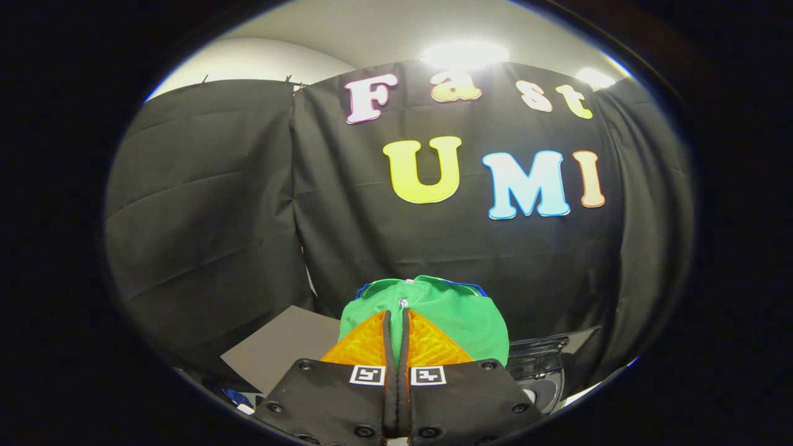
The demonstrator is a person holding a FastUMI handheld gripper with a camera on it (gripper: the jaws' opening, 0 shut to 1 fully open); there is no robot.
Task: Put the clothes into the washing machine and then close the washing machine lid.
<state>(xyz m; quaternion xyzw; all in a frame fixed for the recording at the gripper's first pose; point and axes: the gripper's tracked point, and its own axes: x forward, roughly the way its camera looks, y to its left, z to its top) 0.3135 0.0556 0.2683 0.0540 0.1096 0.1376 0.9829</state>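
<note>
A green garment [449,310] with a blue edge and small white buttons hangs bunched at the tips of my gripper [396,316]. Both fingers are pressed together on a fold of it, and the cloth bulges up and to the right beyond the fingertips [427,341]. The garment is lifted high, in front of the booth's black cloth wall. To the right, below the garment, a dark glossy part of the washing machine [545,359] shows, with a rounded grey piece lower down; whether the lid stands open I cannot tell.
A flat grey panel [282,350] lies left of the fingers, low down. The black cloth wall [248,204] closes off the space ahead and to both sides. Bright ceiling lights [464,52] shine above the wall.
</note>
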